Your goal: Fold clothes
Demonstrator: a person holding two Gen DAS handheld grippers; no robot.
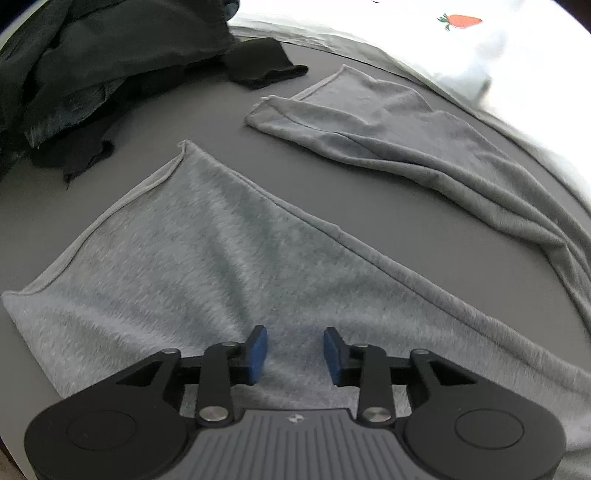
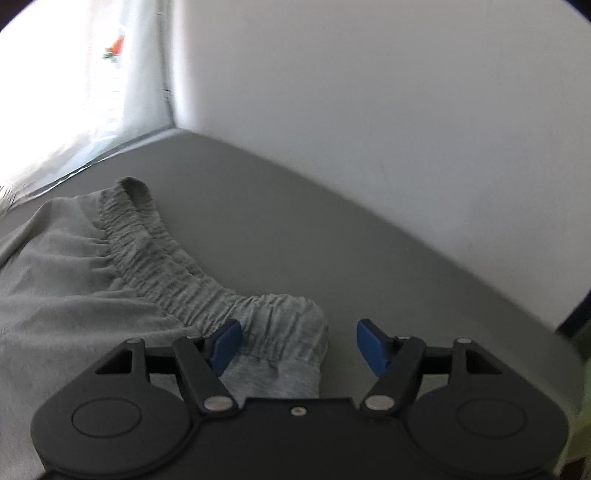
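Left gripper [image 1: 295, 352] — black linkage arms, silver pivot screws, blue pads, a ribbed grey body with a small white mark. Right gripper [image 2: 297, 345] — the same, its body plain black.

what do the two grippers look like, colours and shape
Both match: the left gripper and right gripper each have blue pads on black linkage arms with silver pivot screws and round black housings. The left's centre plate is ribbed grey, the right's plain black. No cables or sleeves show.

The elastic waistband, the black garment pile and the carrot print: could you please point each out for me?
elastic waistband [image 2: 173, 269], right wrist view, mid gathered band
black garment pile [image 1: 110, 62], left wrist view, centre folds
carrot print [image 1: 466, 20], left wrist view, orange body
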